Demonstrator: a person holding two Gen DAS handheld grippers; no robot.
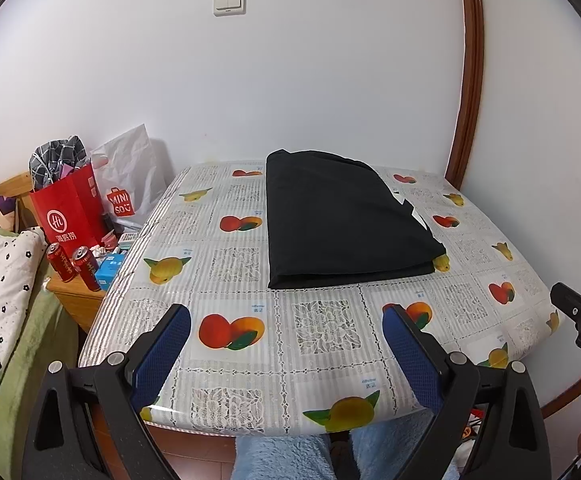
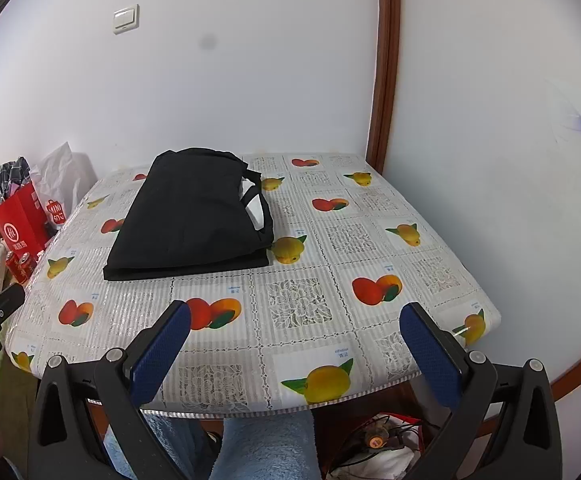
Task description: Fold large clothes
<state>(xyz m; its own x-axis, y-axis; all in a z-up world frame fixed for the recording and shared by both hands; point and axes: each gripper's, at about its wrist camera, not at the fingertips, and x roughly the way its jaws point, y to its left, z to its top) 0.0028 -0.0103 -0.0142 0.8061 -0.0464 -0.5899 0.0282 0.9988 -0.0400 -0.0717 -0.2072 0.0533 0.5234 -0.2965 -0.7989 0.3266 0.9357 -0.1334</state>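
Now the left gripper [image 1: 286,320] is held spread wide above the tabletop's near edge, nothing between its blue pads [image 1: 162,356]. Beside it the right gripper [image 2: 295,318] is likewise held agape and empty over that edge. Further back, a folded black garment [image 1: 342,216] is seen lying flat on the fruit-patterned tablecloth [image 2: 298,304], toward the far edge by the wall, a white patch showing at its right side.

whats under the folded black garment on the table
The black garment lies on the fruit-print tablecloth, partly covering a yellow fruit print. Anything else beneath is hidden.
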